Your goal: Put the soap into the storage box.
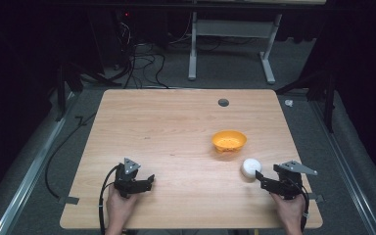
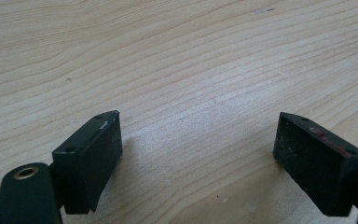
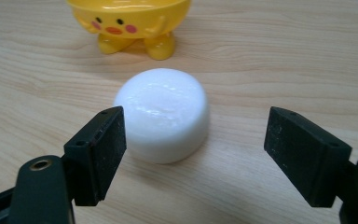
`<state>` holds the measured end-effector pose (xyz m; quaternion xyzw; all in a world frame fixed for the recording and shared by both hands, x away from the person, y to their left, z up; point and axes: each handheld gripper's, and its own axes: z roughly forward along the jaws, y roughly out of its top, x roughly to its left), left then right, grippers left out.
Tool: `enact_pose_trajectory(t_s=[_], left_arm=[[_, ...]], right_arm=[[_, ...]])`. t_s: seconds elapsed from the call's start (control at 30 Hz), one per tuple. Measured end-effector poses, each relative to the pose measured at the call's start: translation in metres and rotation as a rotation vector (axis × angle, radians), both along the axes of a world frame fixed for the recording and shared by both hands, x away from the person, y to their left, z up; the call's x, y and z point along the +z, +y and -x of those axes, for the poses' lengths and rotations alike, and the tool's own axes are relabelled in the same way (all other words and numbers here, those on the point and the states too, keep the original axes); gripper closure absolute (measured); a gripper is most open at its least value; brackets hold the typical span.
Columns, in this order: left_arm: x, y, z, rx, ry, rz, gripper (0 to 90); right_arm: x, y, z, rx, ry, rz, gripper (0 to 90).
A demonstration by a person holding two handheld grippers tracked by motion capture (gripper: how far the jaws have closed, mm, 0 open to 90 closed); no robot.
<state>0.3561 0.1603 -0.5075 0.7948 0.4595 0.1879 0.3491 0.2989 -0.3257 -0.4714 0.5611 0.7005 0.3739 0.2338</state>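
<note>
Both jaw pairs apart: right gripper [image 3: 193, 154] just short of white puck [image 3: 163, 114], yellow bowl [image 3: 130, 23] beyond; left gripper [image 2: 198, 154] over bare tabletop [image 2: 177, 60].

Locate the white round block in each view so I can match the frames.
High view: white round block lower right on the table, just ahead of the right gripper, near the yellow bowl.
Left gripper view: not in it; bare wood between the open jaws.
Right gripper view: centre, just beyond the open jaws.
Shared landmark: the yellow bowl, directly behind the block.
</note>
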Motion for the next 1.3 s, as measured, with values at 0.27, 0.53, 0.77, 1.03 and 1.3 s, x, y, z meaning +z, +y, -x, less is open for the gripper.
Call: enact_pose_trajectory(t_s=[0.27, 0.53, 0.77, 1.03, 1.3], left_arm=[[0.000, 0.000, 0.000, 0.000, 0.000, 0.000, 15.8], [0.000, 0.000, 0.000, 0.000, 0.000, 0.000, 15.8], [0.000, 0.000, 0.000, -0.001, -0.001, -0.001, 15.8], [0.000, 0.000, 0.000, -0.001, -0.002, -0.001, 15.8], [0.000, 0.000, 0.000, 0.000, -0.001, 0.000, 15.8]], right_arm=[[0.007, 0.016, -0.005, 0.064, -0.029, 0.030, 16.7], [0.009, 0.026, -0.011, 0.091, -0.026, 0.038, 14.2], [0.007, 0.033, -0.024, 0.090, -0.004, 0.068, 13.8], [-0.004, 0.036, -0.037, 0.080, 0.048, 0.088, 13.9], [-0.016, 0.036, -0.041, 0.072, 0.097, 0.111, 14.1]])
